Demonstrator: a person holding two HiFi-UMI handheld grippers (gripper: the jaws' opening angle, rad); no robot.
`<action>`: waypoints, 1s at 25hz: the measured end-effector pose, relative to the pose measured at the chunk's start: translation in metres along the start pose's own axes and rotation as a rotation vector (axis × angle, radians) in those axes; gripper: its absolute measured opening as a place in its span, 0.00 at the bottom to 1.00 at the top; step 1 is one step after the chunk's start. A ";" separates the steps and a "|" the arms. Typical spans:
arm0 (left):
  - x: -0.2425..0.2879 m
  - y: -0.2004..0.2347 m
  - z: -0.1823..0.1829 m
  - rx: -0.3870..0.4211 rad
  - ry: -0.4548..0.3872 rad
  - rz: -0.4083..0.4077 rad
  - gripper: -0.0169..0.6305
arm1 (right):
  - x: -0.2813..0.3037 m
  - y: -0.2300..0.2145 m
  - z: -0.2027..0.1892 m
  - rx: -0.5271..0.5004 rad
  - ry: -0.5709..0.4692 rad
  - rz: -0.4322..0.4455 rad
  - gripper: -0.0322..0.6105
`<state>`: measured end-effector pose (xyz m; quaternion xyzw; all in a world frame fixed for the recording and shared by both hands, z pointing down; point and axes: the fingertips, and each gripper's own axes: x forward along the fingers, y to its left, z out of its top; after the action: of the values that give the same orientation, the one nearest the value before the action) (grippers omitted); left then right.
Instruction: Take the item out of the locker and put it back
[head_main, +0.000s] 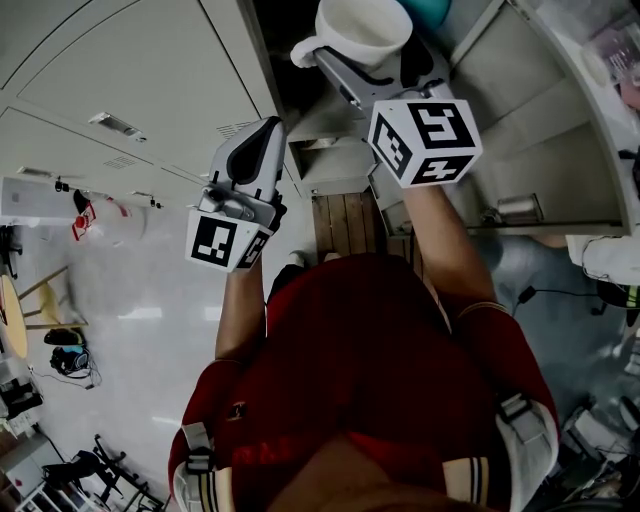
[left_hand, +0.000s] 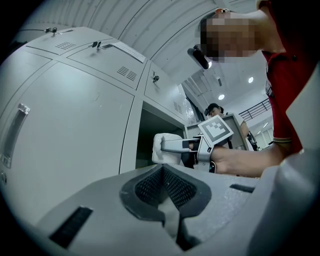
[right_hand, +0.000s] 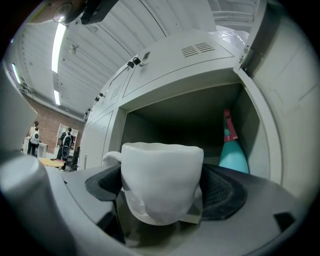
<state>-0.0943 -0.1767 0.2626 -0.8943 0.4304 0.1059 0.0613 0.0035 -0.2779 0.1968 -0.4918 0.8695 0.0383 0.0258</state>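
A white ceramic mug (right_hand: 160, 182) with a handle on its left sits upright between the black pads of my right gripper (right_hand: 162, 192), which is shut on it. In the head view the mug (head_main: 362, 30) is held up in front of the open locker (head_main: 300, 60), outside its dark opening. Inside the locker (right_hand: 185, 125) a teal bottle (right_hand: 233, 152) with a red top stands at the right. My left gripper (head_main: 262, 150) hangs lower left, shut and empty, jaws meeting in the left gripper view (left_hand: 167, 200). That view also shows the mug (left_hand: 167, 150) by the locker mouth.
The locker door (right_hand: 290, 110) stands swung open on the right. Closed grey locker doors (left_hand: 75, 130) fill the left side. A wooden stool or step (head_main: 345, 225) lies below the person. People stand far off in the room (right_hand: 65, 140).
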 end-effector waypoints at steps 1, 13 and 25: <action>0.001 0.000 0.000 -0.001 -0.001 -0.001 0.04 | 0.002 -0.001 0.000 -0.002 0.006 -0.001 0.75; 0.007 0.010 -0.002 -0.008 -0.009 -0.009 0.04 | 0.029 -0.008 -0.006 -0.003 0.070 0.002 0.75; 0.015 0.016 -0.005 -0.006 -0.004 -0.009 0.03 | 0.047 -0.016 -0.012 -0.001 0.115 0.002 0.75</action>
<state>-0.0973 -0.1988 0.2635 -0.8963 0.4258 0.1084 0.0600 -0.0069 -0.3270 0.2044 -0.4925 0.8699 0.0101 -0.0246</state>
